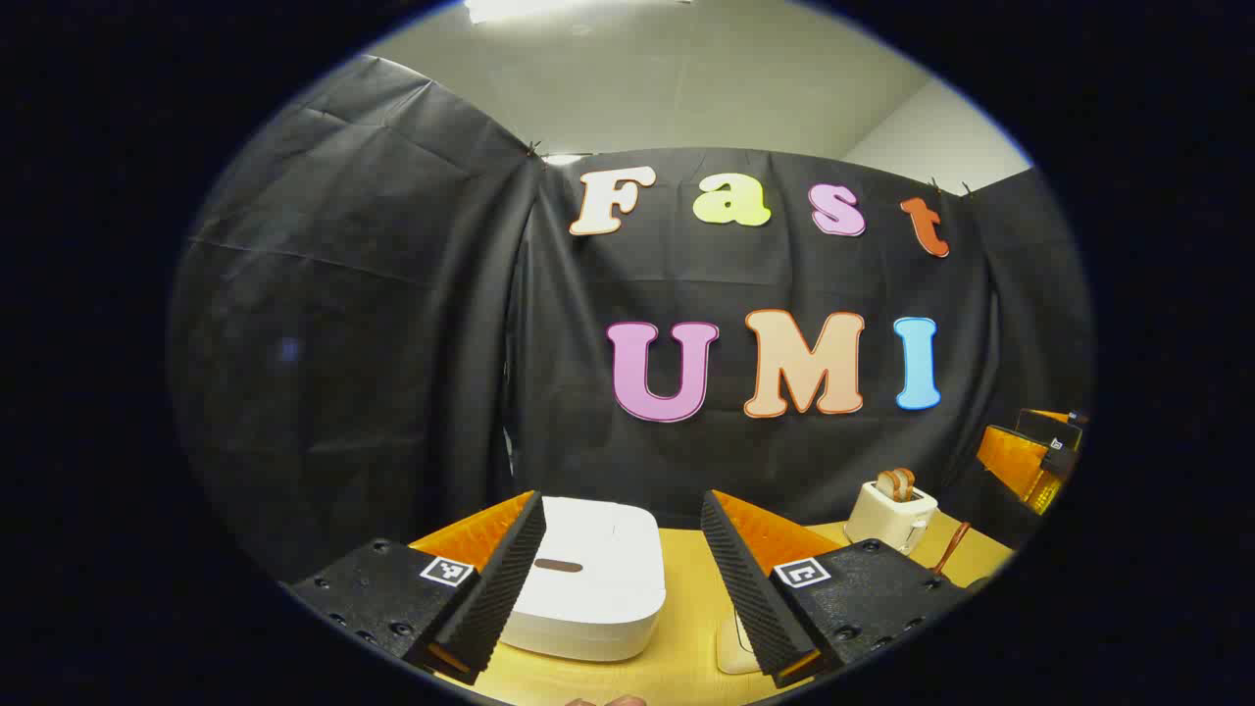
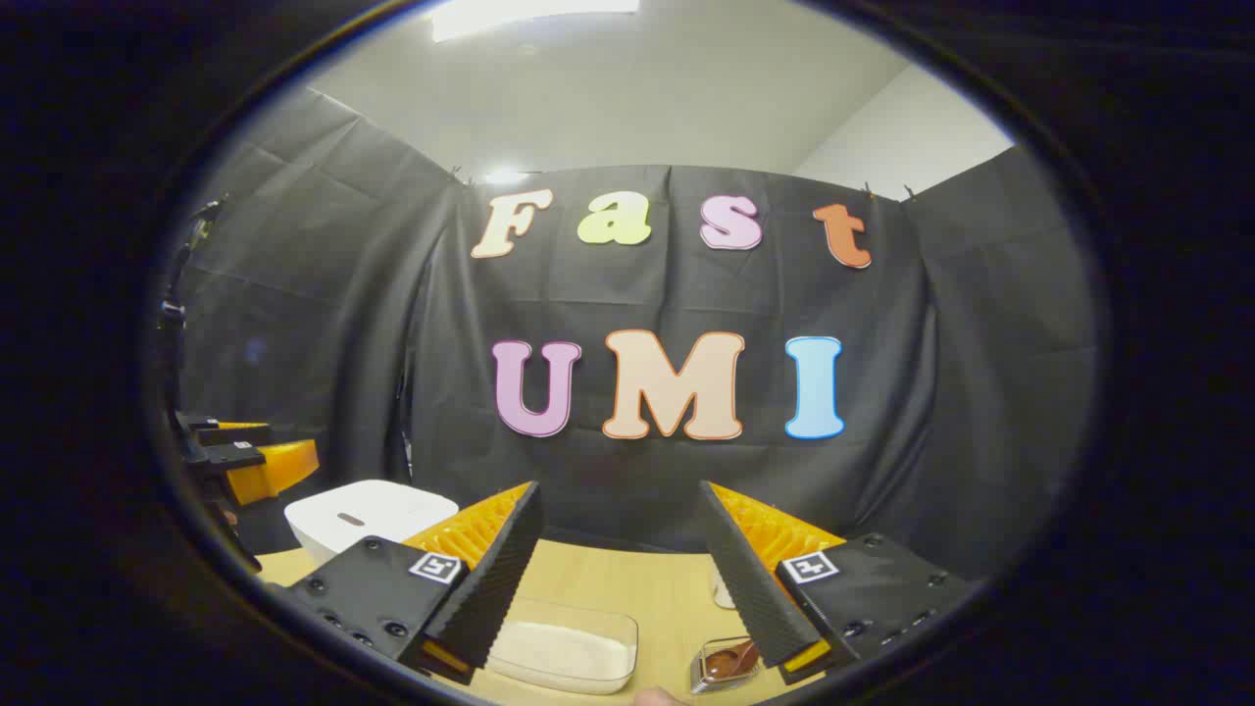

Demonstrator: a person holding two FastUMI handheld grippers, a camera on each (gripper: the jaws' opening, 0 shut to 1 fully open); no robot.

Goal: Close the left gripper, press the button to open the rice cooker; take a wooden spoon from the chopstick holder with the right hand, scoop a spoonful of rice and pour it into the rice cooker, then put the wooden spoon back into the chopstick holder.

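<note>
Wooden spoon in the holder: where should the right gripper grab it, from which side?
Probably the handle, from above: in the right gripper view the wooden spoon sits in the clear holder, close by the open right gripper. How much handle is free, I cannot tell.

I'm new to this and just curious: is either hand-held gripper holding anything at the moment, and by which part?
Nothing is held. The left hand-held gripper and the right hand-held gripper are both open, with nothing between the fingers.

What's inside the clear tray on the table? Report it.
The clear tray holds a flat, even layer of white rice. Its near left end is covered by the right gripper, so the contents there cannot be seen.
</note>
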